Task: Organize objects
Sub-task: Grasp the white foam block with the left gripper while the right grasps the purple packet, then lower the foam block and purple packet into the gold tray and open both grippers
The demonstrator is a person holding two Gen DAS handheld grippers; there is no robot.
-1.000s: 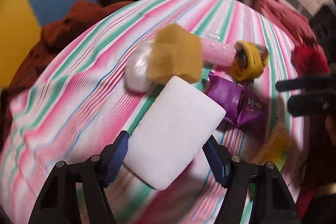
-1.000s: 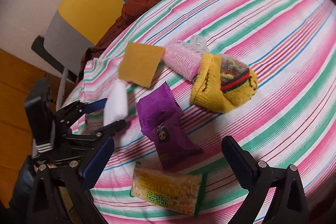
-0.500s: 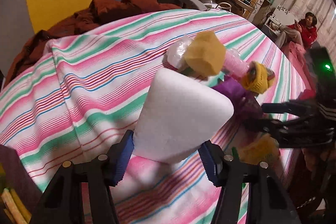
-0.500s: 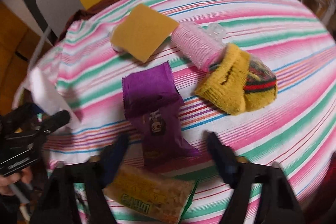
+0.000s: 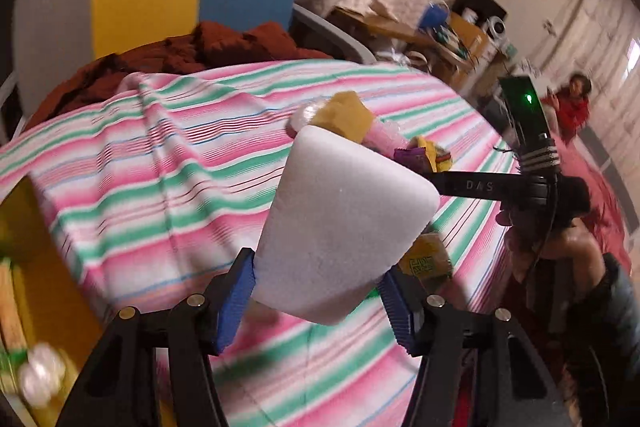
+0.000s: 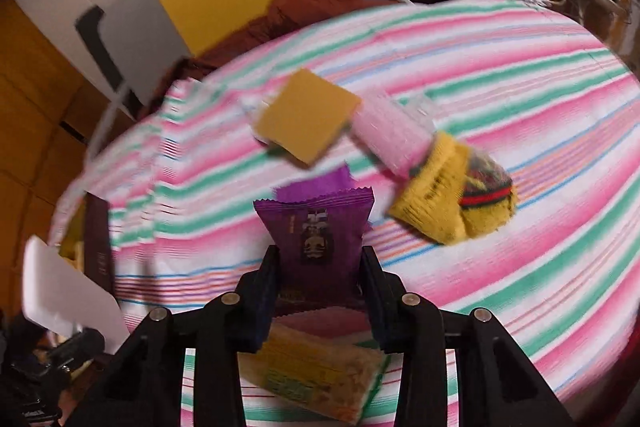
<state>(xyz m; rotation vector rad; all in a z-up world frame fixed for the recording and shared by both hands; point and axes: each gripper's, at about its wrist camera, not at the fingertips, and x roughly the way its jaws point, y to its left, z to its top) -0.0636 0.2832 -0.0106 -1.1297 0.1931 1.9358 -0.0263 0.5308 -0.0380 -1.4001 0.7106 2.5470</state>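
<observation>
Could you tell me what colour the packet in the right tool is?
Purple packet, clearest in the right wrist view.

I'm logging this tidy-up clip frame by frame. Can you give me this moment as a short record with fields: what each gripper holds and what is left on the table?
left gripper: shut on white foam block, lifted off the cloth
right gripper: shut on purple snack packet
surface: striped tablecloth
left on cloth: yellow sponge, pink roller, yellow sock, yellow snack pack
image quality: motion blur in both views
</observation>
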